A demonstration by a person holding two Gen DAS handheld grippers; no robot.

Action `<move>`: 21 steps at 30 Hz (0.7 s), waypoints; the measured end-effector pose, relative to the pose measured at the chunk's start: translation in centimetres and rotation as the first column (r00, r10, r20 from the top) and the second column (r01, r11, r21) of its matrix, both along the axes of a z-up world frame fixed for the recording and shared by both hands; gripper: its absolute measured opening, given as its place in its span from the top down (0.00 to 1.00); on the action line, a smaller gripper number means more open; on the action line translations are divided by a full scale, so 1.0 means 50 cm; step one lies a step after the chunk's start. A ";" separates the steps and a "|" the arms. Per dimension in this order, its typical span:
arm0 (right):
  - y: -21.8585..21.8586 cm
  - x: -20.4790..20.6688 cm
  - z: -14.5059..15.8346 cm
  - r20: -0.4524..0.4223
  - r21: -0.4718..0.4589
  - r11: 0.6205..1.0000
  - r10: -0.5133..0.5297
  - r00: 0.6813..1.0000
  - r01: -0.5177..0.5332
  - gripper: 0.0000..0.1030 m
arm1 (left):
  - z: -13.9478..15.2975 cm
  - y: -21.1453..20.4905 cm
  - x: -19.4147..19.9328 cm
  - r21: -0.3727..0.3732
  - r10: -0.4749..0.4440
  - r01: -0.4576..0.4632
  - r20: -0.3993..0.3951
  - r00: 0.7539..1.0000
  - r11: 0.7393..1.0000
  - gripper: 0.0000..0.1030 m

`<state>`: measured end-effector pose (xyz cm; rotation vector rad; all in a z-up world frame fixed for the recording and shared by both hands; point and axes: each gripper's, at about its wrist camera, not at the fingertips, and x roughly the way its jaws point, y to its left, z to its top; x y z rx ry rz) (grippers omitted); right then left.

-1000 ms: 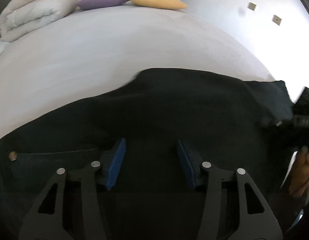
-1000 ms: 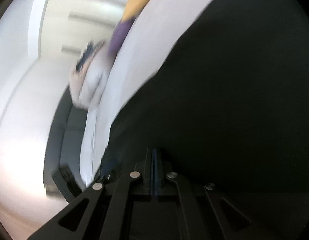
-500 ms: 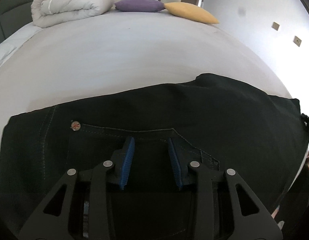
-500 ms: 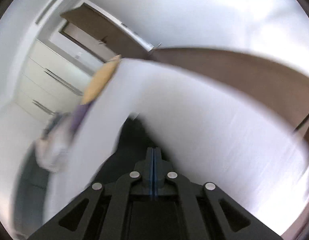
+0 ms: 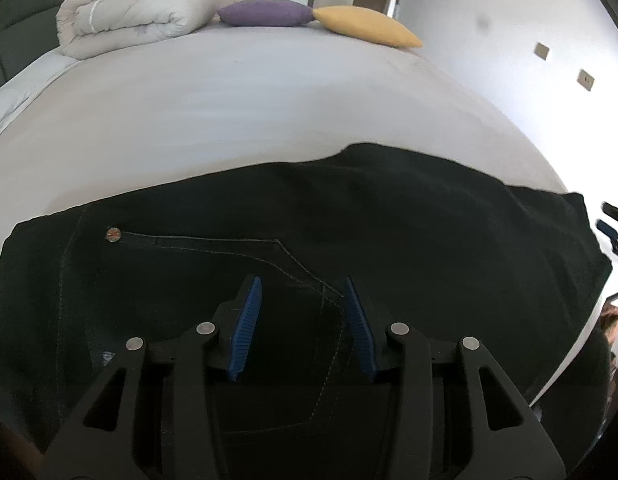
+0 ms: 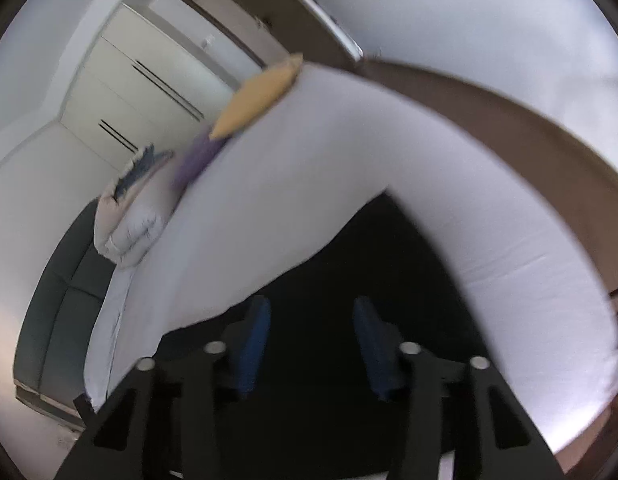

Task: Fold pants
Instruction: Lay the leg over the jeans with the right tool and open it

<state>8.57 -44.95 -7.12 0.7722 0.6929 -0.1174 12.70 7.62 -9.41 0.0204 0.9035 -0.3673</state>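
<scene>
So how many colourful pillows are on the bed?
2. The purple pillow lies at the far end of the bed, beside the rolled duvet. The yellow pillow lies right of it, touching it. The duvet could hide others.

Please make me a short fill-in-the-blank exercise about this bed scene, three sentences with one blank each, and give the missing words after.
1. The black pants lie on a ____ bed sheet.
2. At the far end of the bed, beside the purple cushion, lies a ____ cushion.
3. The pads of the left gripper are ____ in colour.

Missing words: white; yellow; blue
</scene>
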 end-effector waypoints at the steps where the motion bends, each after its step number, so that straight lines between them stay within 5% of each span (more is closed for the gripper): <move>1: 0.000 0.018 -0.015 -0.020 0.011 1.000 -0.003 1.000 0.003 0.56 | -0.005 -0.001 0.001 0.008 -0.001 0.001 -0.002 1.000 1.000 0.59; 3: 0.008 0.048 -0.049 -0.062 0.053 0.998 0.017 0.998 -0.014 0.56 | -0.017 -0.010 0.023 0.007 0.006 -0.006 -0.016 1.000 1.000 0.59; 7: -0.041 0.083 -0.087 -0.089 0.053 0.996 -0.064 0.994 0.068 1.00 | -0.030 -0.006 0.038 -0.006 0.020 -0.020 -0.021 1.000 1.000 0.59; 10: -0.108 0.050 -0.084 -0.023 0.090 0.981 -0.172 0.985 0.173 1.00 | -0.037 -0.003 0.044 -0.016 0.026 -0.026 -0.023 0.999 1.000 0.59; 14: -0.164 -0.047 -0.045 0.003 0.051 0.928 -0.370 0.929 0.369 0.52 | -0.035 0.001 0.042 -0.024 0.034 -0.034 -0.022 0.999 0.999 0.59; 21: -0.102 -0.225 -0.029 0.055 0.176 0.924 -0.352 0.934 0.338 0.42 | 0.004 -0.022 0.027 -0.107 0.014 -0.015 -0.015 1.000 0.994 0.58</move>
